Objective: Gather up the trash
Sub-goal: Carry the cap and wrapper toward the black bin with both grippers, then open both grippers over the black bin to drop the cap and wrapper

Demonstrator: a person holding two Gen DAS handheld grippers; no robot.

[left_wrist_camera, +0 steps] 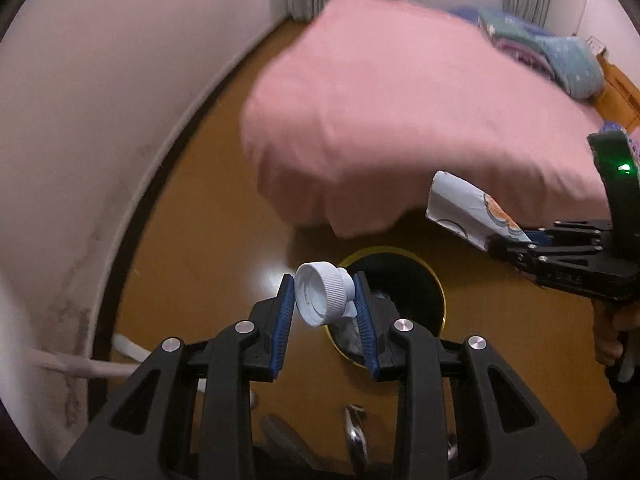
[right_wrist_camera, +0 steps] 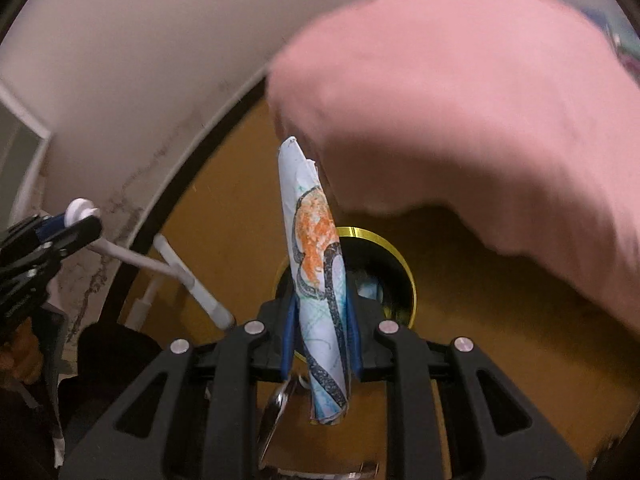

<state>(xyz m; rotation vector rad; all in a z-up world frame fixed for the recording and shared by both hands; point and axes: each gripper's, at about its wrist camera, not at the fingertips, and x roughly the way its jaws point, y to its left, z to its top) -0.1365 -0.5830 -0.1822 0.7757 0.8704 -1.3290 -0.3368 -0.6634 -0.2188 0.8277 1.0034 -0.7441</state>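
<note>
Between the blue pads of the left gripper [left_wrist_camera: 324, 300] sits a white ribbed bottle cap [left_wrist_camera: 322, 298], pinched sideways so its open underside faces left; looks clean and rigid, small white tab hanging off the bottom edge; grip seems solid to me. Right gripper [right_wrist_camera: 322, 320] is clamped on a rolled-up paper [right_wrist_camera: 316, 264], a kid's drawing by the look of it, orange blob with thick black outlines and some teal scribble; the roll sticks out well past the fingertips and also back toward the camera, a bit crumpled at the far tip.

Just beyond and below both claws is the trash bin [left_wrist_camera: 438, 284], round, dark inside, yellow rim; there's already some pale crumpled stuff in it, so I'd guess collecting is partly done; both pieces are held above it, neither dropped yet, so what's left is basically opening up over the hole.

Past the bin is wooden floor [left_wrist_camera: 200, 208], then a bed with a pink cover [left_wrist_camera: 400, 112] overhanging; white wall [left_wrist_camera: 100, 100] off to the left of the claws.
</note>
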